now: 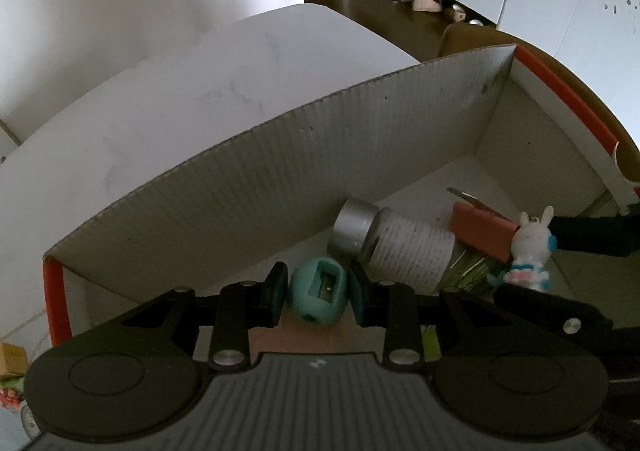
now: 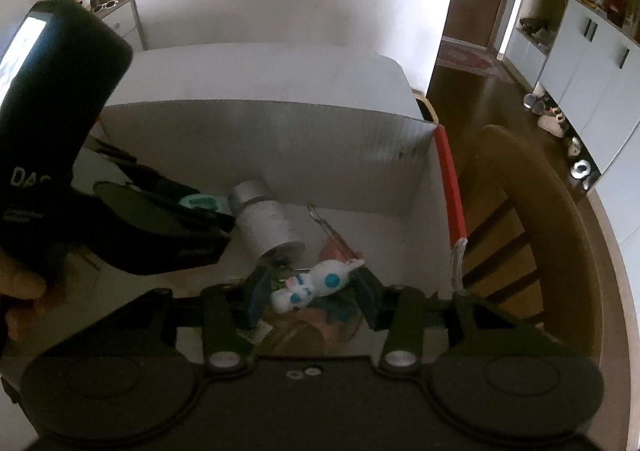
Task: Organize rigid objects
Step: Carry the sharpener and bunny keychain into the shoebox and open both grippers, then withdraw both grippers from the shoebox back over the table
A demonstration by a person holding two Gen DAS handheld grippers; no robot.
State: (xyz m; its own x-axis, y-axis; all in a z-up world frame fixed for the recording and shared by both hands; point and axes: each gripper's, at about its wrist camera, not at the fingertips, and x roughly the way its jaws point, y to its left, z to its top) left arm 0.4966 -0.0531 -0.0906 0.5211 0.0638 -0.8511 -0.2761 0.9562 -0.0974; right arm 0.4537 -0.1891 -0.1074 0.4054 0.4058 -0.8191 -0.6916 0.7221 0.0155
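Placement is the step in hand, by the look of it: both grippers reach down into the cardboard box [image 1: 280, 155], each with a small item between its jaws, so the job seems to be at the point of dropping things in. The left gripper [image 1: 316, 291] is closed to a narrow gap on a teal egg-shaped pencil sharpener [image 1: 318, 297], its pads pressed against the two sides, low inside the box near the ribbed far wall. The right gripper [image 2: 310, 291] stands somewhat wider, with a white rabbit figure [image 2: 316, 285] lying crosswise between its jaws; whether the pads actually press on it cannot be told from either view. That rabbit sits nearer the box's red-edged side, above a clutter of things on the box floor. The next move probably calls for spreading the left jaws so the sharpener falls onto bare floor, then lifting both tools straight out without catching the wall. The sharpener is smooth, rounded and hard, with a rectangular slot on its face, and may roll on landing. Already in the box lie a white bottle [image 1: 400, 247] with a silver cap, on its side, and a reddish block [image 1: 480, 229] just beyond it.
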